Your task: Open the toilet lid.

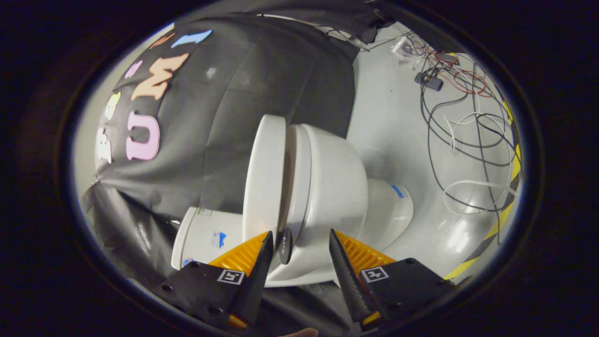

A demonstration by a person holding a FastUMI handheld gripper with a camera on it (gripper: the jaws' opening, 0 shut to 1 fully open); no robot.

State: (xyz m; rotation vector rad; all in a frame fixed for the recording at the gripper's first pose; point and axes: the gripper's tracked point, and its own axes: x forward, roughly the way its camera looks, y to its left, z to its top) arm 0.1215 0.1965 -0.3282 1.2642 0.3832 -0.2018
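because i hold the gripper [299,241] rolled onto its side, the whole booth reads turned: the toilet [327,187] lies sideways ahead of me, its bowl running off toward the pale floor [398,121], the tank [201,234] down beside one finger, and the black cloth wall [224,140] behind it all. i judge that roll is deliberate, so my two fingers line up across the thickness of the lid rather than along it.

the toilet lid [264,178] is the flat white slab on the wall side of the bowl. it stands slightly apart from the seat [299,182], with a narrow shadowed gap between them, so i take it as just cracked and nowhere near open. a small dark bumper [284,245] sits on its underside near the edge closest to me.

my fingers are spread wide, with plenty of room between them. one tip lies just at the lid's near edge, right beside that bumper; whether it really touches, i can't tell. the other tip sits over the bowl's outer wall. nothing is clamped between them.

a tangle of loose cables [463,126] lies on the floor well beyond the toilet, out of my way.
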